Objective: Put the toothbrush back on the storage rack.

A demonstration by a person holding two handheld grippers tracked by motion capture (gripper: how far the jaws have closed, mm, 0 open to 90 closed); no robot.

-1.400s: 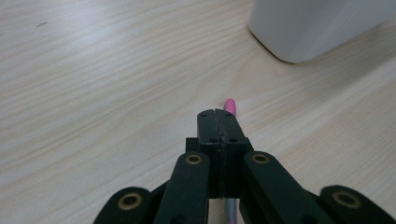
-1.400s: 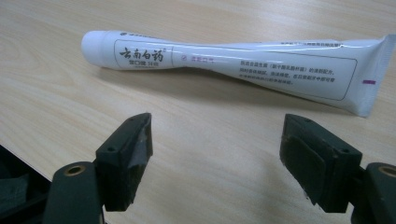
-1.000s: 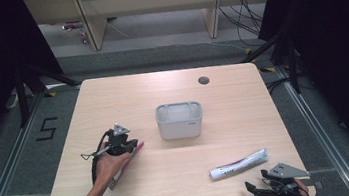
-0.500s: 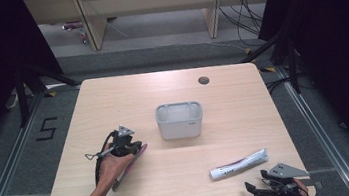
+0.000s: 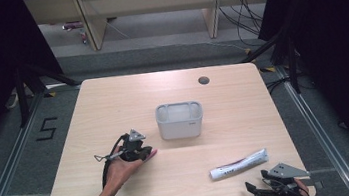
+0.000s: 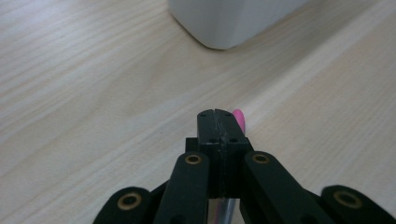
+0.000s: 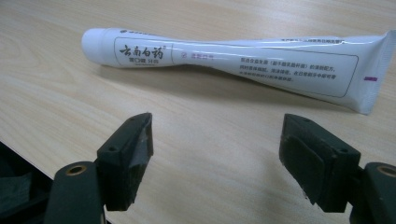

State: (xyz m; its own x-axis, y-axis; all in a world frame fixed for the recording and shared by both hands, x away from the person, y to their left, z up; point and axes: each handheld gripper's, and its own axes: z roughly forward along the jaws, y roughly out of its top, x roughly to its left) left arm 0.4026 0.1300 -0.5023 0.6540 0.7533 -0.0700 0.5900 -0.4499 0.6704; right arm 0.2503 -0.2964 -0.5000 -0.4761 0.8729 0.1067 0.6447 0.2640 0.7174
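Note:
My left gripper (image 5: 148,153) hovers left of centre, a short way down-left of the grey container (image 5: 180,120). Its jaws are shut on a slim pink-tipped stick (image 5: 154,152), seemingly a toothbrush. In the left gripper view the closed fingertips (image 6: 215,113) show the pink tip (image 6: 238,116) poking out past them, with the container's corner (image 6: 224,23) ahead. My right gripper (image 5: 257,182) rests at the table's front right edge, open. Through its spread jaws (image 7: 217,135) a white toothpaste tube (image 7: 233,60) lies flat just beyond, untouched. From above, the tube (image 5: 238,164) lies to the container's lower right.
The wooden table (image 5: 113,105) has a round cable hole (image 5: 204,80) at the back right. The container stands near the middle. Dark drapes and metal frame legs flank the table; shelving stands behind it.
The left hand has carried the pink-tipped stick rightward, closer to the grey container. The right gripper and the tube have stayed put.

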